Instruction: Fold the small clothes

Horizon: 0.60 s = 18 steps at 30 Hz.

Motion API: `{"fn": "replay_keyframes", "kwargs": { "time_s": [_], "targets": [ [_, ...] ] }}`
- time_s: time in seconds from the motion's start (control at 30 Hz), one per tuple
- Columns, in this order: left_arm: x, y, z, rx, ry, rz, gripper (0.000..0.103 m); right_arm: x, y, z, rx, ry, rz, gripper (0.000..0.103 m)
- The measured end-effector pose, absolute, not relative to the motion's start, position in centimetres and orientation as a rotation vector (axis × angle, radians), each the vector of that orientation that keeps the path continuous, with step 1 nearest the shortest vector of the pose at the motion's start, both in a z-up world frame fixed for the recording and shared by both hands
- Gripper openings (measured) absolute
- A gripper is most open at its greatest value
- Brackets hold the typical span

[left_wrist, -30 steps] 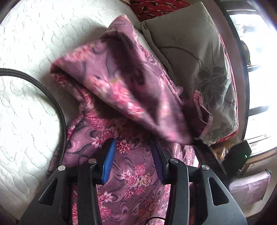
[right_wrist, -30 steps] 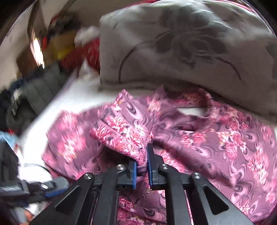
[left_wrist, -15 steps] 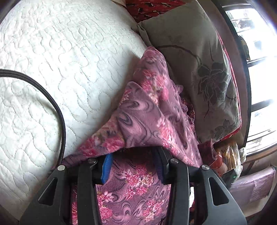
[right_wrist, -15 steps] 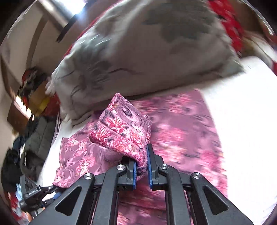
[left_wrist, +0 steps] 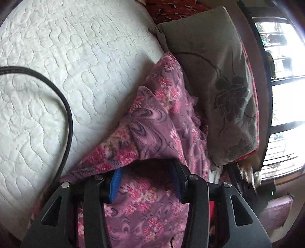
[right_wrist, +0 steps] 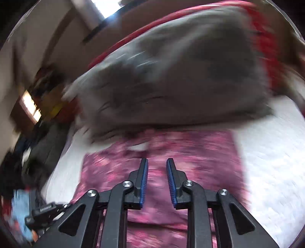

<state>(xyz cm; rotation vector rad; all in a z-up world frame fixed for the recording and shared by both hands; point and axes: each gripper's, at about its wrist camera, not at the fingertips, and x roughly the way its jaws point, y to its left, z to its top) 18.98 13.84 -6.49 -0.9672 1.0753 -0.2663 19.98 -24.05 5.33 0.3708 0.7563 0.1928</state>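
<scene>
Right gripper (right_wrist: 156,181) hangs parted and empty above the blurred floral garment (right_wrist: 190,152) at lower centre; left gripper (left_wrist: 146,183) gapes wide, fabric (left_wrist: 152,124) draped over its tips, beside the grey pillow (left_wrist: 219,76).

**Home bedroom**

White quilted mattress (left_wrist: 76,63), grey flower-print pillow (left_wrist: 215,80) against a red patterned bedcover (left_wrist: 171,9), barred window (left_wrist: 282,95) bedside, dark clothes pile (right_wrist: 38,145) on the floor side. Domestic clutter.
</scene>
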Motion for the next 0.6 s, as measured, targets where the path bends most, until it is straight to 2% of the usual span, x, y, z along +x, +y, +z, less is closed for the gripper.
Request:
{"fn": "replay_keyframes", "kwargs": {
  "time_s": [0.13, 0.2, 0.33, 0.4, 0.43, 0.47, 0.5, 0.53, 0.6],
  "targets": [
    [18.7, 13.4, -6.5, -0.998, 1.081, -0.313, 0.044, 27.6, -14.4, 4.6, 0.257, 0.871, 0.459, 0.039],
    [19.0, 13.5, -6.7, -1.024, 1.07, -0.344, 0.054, 30.9, -10.6, 3.6, 0.226, 0.918, 0.507, 0.04],
    [19.4, 14.0, -7.4, -1.065, 1.05, -0.361, 0.054, 35.8, -6.3, 1.3, 0.249, 1.004, 0.618, 0.043],
    [19.3, 14.4, -7.6, -1.084, 1.037, -0.366, 0.048, 37.1, -4.8, -0.2, 0.203, 1.061, 0.639, 0.047],
    [19.3, 14.6, -7.6, -1.074, 1.033, -0.352, 0.04, 37.5, -3.9, -1.0, 0.171, 1.094, 0.668, 0.045],
    [19.4, 14.8, -7.5, -1.064, 1.03, -0.343, 0.021, 37.4, -3.3, -1.4, 0.133, 1.116, 0.71, 0.037],
    [19.5, 14.9, -7.7, -1.054, 1.033, -0.336, 0.009, 37.2, -2.6, -1.2, 0.073, 1.104, 0.755, 0.002],
    [19.6, 15.0, -7.9, -1.033, 1.046, -0.313, 0.007, 36.5, -1.8, -0.5, -0.008, 1.049, 0.762, 0.004],
    [19.8, 15.2, -8.4, -1.039, 1.054, -0.288, 0.006, 36.7, -1.7, 0.6, 0.012, 0.977, 0.737, 0.004]
  ]
}}
